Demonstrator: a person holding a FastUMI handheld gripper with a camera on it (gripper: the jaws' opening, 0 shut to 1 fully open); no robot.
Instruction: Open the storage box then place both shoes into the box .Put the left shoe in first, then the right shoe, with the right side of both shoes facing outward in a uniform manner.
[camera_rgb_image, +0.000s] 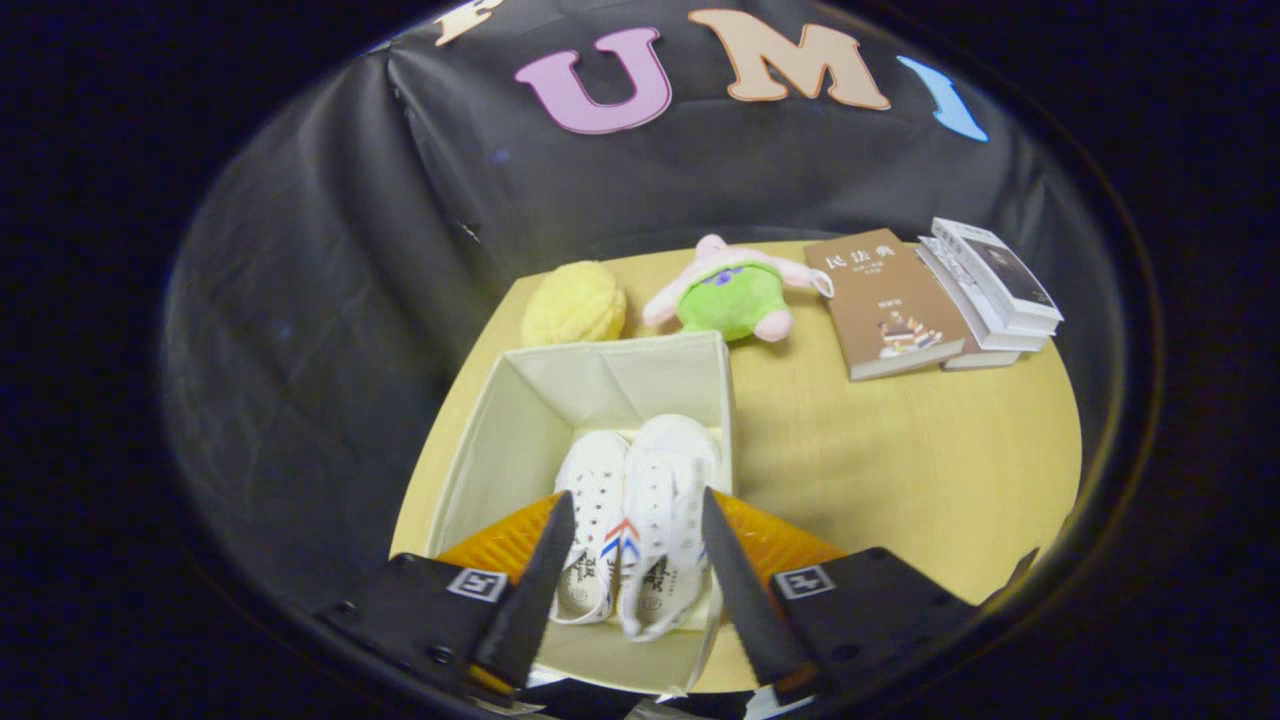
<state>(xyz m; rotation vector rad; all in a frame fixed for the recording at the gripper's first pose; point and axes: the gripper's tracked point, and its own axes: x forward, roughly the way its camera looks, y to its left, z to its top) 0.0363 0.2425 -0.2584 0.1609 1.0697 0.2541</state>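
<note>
An open cream fabric storage box (520, 420) stands on the yellow table. Two white canvas shoes lie side by side inside it, toes pointing away from me: one shoe (590, 520) on the left, the other shoe (665, 510) on the right, close to the box's right wall. My gripper (628, 520) hovers above the box, open, its two dark fingers (540, 580) spread on either side of the pair. Neither finger touches a shoe as far as I can see. The heels of the shoes lie between the fingers.
Beyond the box sit a yellow plush ball (574, 303) and a green-and-pink plush toy (730, 292). To the right at the back lie a brown book (880, 300) and a stack of books (990, 285). Bare yellow table (900, 470) spreads right of the box.
</note>
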